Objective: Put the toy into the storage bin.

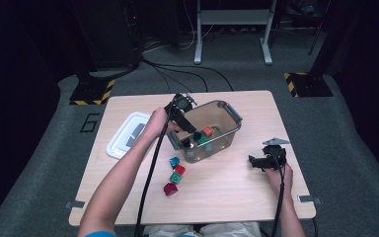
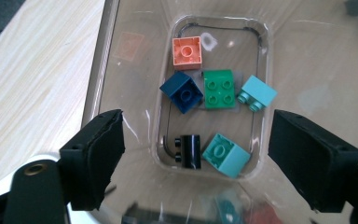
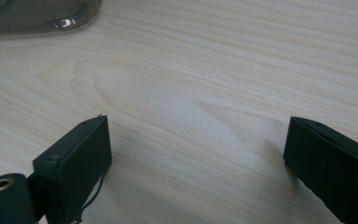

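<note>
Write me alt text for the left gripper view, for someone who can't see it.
The open left claw hovers above a clear plastic bin on a wooden table. Six toy bricks lie on its floor: orange, navy, green, black and two light teal.

Hidden or unclear, my bench: clear bin (image 3: 37,14), cut off at the upper edge of my right gripper view. Loose bricks (image 2: 242,210) under my left tongs (image 2: 196,158), blurred through the bin wall. White lid's (image 1: 127,134) grey patch, too small to identify.
</note>
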Motion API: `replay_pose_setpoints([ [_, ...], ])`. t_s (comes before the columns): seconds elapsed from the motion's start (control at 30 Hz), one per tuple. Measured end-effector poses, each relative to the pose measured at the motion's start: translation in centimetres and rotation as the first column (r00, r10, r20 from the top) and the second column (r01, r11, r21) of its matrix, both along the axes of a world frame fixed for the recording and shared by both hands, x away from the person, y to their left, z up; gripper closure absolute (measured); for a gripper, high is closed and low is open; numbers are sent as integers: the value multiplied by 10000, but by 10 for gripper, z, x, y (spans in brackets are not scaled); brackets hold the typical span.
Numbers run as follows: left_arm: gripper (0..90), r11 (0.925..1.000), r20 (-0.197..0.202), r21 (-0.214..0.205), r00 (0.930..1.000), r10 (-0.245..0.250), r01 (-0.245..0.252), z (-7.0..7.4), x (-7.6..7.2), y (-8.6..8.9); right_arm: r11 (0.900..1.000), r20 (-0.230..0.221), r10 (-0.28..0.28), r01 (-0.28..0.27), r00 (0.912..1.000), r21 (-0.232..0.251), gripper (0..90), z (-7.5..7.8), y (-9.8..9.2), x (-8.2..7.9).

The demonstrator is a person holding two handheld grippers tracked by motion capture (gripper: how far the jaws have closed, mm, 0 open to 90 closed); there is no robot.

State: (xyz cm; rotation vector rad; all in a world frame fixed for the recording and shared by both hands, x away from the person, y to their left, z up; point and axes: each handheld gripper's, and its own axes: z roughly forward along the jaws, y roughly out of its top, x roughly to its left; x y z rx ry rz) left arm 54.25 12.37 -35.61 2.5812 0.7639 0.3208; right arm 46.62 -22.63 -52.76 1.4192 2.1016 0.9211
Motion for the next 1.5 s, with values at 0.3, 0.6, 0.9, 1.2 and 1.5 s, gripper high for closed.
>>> replay_pose_setpoints([
  [0.3, 146, 9995, 273, -257, 9994, 215, -208, 14, -19, 27, 10000, 3, -3, 3, 10000, -7, 69, 0, 0, 0],
  [0.6, 140, 9978, 626, -575, 9973, 380, -345, 19, -40, 52, 10000, 4, -2, 2, 10000, -12, 69, 0, 0, 0],
  [0.9, 136, 9948, 668, -807, 9954, 683, -628, 11, -56, 81, 10000, 4, -6, 6, 10000, -10, 69, 0, 0, 0],
  [1.2, 136, 9894, 442, -1038, 9933, 1065, -1015, -12, -69, 101, 10000, 28, 20, -20, 10000, -35, 69, 0, 0, 0],
  [1.5, 135, 9841, 73, -1259, 9918, 1275, -1256, -48, -76, 109, 10000, 3, -8, 8, 10000, -7, 69, 0, 0, 0],
])
